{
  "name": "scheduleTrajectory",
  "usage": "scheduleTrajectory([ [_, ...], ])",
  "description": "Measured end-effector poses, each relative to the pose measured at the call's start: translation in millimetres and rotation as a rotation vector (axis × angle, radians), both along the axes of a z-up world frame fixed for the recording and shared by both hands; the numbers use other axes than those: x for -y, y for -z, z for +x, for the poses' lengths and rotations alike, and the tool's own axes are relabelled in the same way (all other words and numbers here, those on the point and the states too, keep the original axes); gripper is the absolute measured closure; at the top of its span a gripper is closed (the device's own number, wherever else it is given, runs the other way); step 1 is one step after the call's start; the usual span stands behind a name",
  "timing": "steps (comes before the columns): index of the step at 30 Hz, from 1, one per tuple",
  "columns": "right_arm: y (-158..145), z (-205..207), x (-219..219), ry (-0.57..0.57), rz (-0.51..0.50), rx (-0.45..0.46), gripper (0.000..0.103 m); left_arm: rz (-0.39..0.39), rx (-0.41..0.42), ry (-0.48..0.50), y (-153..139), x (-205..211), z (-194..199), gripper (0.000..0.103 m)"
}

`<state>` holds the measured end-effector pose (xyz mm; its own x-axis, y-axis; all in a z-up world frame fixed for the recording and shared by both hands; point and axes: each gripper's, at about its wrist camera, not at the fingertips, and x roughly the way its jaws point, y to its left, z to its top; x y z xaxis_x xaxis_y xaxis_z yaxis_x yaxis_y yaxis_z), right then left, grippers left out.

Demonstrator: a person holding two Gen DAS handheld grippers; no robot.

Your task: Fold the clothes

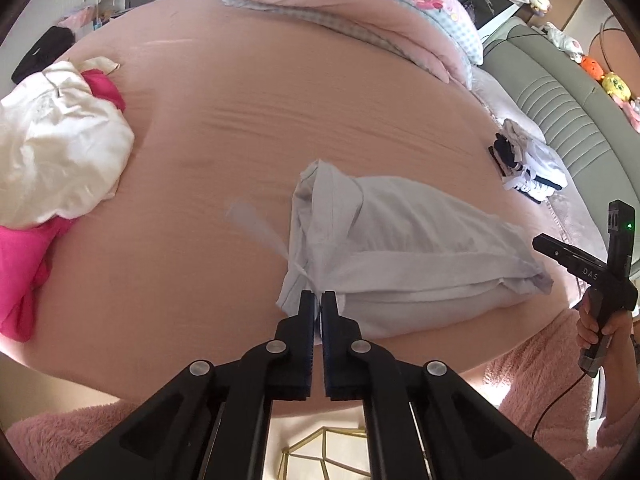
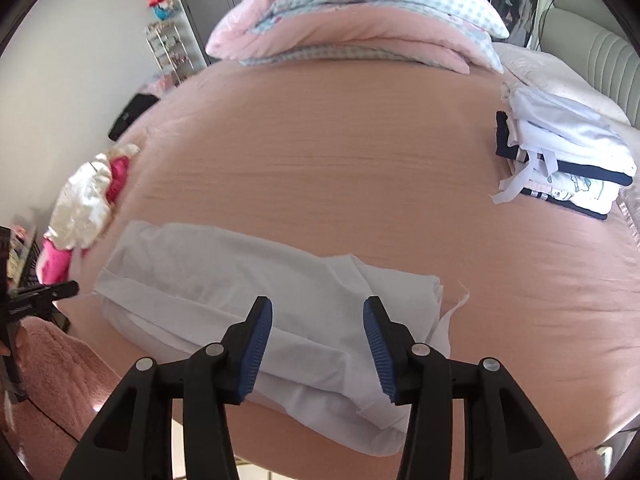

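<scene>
Ahead and to the left of your left gripper's fingers, a heap of white and pink clothes (image 1: 56, 148) lies on the bed, well apart from the garment you are folding. Far ahead a folded pink quilt (image 2: 352, 40) rests near the bed's far edge, and right of your right fingers a stack of folded clothes (image 2: 568, 160) sits beside the grey headboard (image 1: 568, 120). Nothing lies between either gripper and the garment.

Your left gripper (image 1: 318, 300) has its fingers nearly closed, pinching the near corner of the pale blue garment (image 1: 408, 248); its white drawstring trails just ahead of those tips. Your right gripper (image 2: 318, 320) is spread wide, empty, poised above the garment's near right end.

The garment lies partly folded on the pink bed sheet (image 2: 340, 160), close to the near edge.
</scene>
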<state>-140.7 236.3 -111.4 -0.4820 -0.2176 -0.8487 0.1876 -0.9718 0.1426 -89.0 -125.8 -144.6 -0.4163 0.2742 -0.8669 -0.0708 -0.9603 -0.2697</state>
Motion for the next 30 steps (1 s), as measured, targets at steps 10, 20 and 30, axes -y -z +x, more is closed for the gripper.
scheduleTrajectory([
  [10,3.2,35.9,-29.1,0.114,-0.062,-0.034,0.056,0.128,-0.016,-0.048,11.8,6.2,-29.0,0.055],
  [20,11.9,20.7,-37.0,0.156,-0.154,0.013,0.056,0.090,0.003,0.054,24.3,-20.0,-40.1,0.099],
  [30,18.4,21.1,-8.7,0.052,-0.059,0.013,0.053,0.104,0.011,0.044,8.6,2.2,-13.3,0.099],
])
